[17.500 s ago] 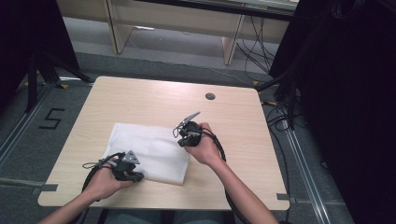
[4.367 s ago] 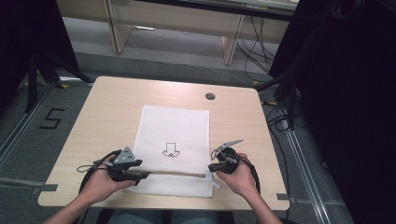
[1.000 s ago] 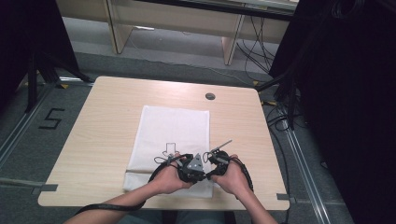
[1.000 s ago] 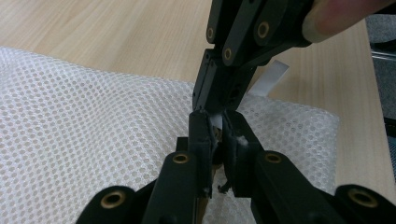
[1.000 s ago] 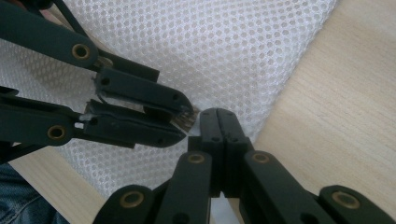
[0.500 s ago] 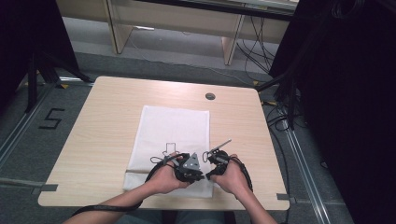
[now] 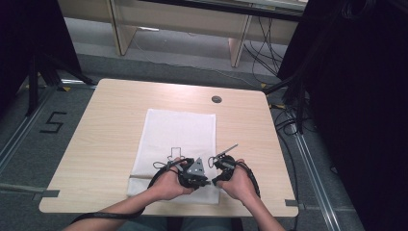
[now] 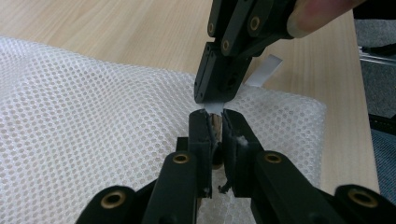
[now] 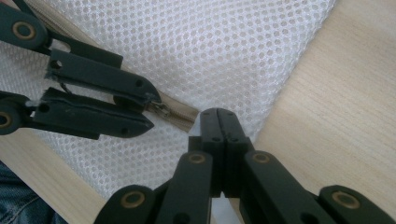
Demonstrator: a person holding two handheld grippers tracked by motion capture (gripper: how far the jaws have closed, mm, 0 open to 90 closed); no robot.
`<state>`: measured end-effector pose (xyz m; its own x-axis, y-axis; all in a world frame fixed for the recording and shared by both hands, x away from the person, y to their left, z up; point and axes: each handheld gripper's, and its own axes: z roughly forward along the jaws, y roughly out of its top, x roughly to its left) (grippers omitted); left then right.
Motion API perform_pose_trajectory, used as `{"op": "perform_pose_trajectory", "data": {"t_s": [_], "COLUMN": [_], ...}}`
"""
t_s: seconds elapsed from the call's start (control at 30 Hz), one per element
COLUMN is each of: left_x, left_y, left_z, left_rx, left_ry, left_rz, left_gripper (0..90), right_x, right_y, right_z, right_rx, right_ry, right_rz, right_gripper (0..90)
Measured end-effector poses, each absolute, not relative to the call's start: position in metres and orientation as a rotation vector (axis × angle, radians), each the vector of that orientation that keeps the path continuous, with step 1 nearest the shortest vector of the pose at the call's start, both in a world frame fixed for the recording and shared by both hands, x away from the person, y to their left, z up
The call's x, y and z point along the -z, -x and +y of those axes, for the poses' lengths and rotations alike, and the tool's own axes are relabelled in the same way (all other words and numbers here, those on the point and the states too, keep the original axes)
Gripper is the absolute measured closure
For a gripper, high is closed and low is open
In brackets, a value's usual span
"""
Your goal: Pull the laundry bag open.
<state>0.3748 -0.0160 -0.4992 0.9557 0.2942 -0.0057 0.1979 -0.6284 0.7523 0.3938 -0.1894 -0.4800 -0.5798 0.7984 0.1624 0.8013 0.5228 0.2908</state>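
White mesh laundry bag [image 7: 179,139] lying flat on a light wooden table [image 7: 106,125], in the centre of the high view, reaching down to the near edge. A black outline print showing on the mesh just above the hands. Both hands low in the frame, close together over the bag's lower right part.

Left gripper [image 8: 214,125] seen from its own camera at the bottom centre, jaws narrowed to a thin gap and pinching the small metal zipper pull [image 9: 160,108], as seen at mid-left of the right gripper view. Beige zipper tape [image 9: 180,116] running across the mesh from upper left to just left of centre in the right gripper view, ending just beside the right gripper's tip.

Right gripper [image 9: 218,122] at bottom centre of its own view, jaws fully pressed together; in the left gripper view, coming down from the top and clamped on a small white fabric tab [image 8: 262,71] at the bag's edge. Tips of the two tongs almost touching.
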Motion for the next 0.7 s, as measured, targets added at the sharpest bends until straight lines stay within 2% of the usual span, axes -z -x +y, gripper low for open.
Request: {"op": "perform_pose_trajectory", "data": {"t_s": [0.7], "left_x": [0.4976], "left_y": [-0.3737], "left_z": [-0.0062], "left_rx": [-0.147], "left_ry": [-2.258], "left_rz": [0.359], "left_gripper": [82.2], "right_x": [0.4799], "right_y": [-0.3933], "right_z": [-0.1886], "right_rx": [0.528], "right_ry": [1.434], "right_rz": [-2.741], "right_gripper": [90.0]}}
